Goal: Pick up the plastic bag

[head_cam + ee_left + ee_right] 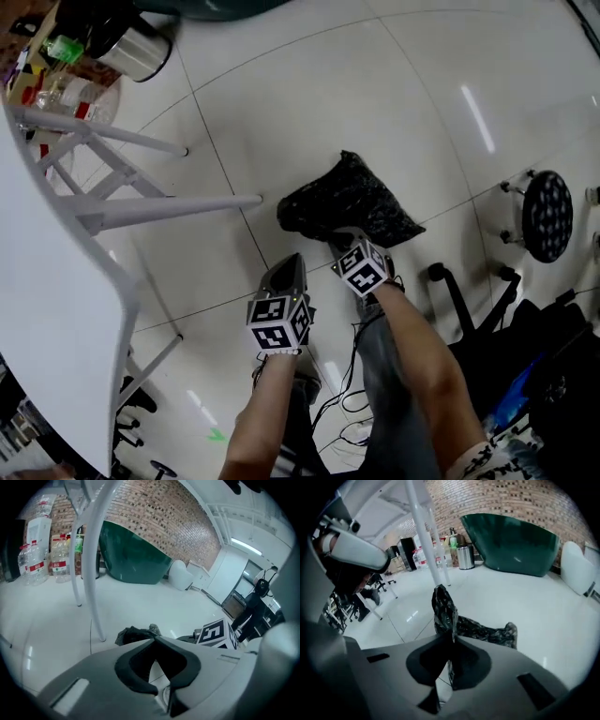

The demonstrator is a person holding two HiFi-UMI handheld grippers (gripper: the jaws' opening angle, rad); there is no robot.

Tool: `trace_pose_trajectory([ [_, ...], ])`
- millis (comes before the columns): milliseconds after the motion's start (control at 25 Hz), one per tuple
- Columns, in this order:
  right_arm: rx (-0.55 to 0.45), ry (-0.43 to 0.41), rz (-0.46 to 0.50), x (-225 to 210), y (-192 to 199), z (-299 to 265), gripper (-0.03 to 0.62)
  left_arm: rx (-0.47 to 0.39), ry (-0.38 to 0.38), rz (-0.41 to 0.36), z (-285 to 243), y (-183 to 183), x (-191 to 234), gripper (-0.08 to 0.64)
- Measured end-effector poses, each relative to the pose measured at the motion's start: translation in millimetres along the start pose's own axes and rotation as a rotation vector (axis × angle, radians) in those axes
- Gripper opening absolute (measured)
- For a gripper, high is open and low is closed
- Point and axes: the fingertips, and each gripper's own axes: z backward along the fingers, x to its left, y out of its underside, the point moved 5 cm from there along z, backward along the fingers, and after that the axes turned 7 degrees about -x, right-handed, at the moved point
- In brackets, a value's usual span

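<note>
Bag (pixel 352 202): black plastic, on the white floor (pixel 375 94), at 12 o'clock of the right gripper (pixel 451 638), whose jaws we are pinching on its near edge. Left gripper (pixel 154 640): we are holding it at 7 o'clock of the bag, jaws pressed together, nothing between.

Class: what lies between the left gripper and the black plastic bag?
Only bare white floor separates the left gripper from the black plastic bag; the head view shows it.

Table (pixel 56 309) left, plastic bag (pixel 349 202) middle, stool (pixel 547 216) right.
</note>
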Motion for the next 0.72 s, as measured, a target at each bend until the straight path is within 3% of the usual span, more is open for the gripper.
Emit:
trace_pose_trajectory([
  [320,-0.123,0.094,-0.124,12.6,-119.7,174.3,0.012,-0.046,0.066,0.012,120.0,-101.6,-91.8,0.005],
  [480,-0.171,0.106,-0.111,16.5,-179.8,262.9,0.012,-0.088,0.085,-0.017,184.7,-147.4,-130.4,0.005],
  [720,-0.268,0.132,-0.079,35.3,-277.2,369.9,0.012,-0.186,0.041,-0.016,269.5,-230.9,-156.8,0.005],
])
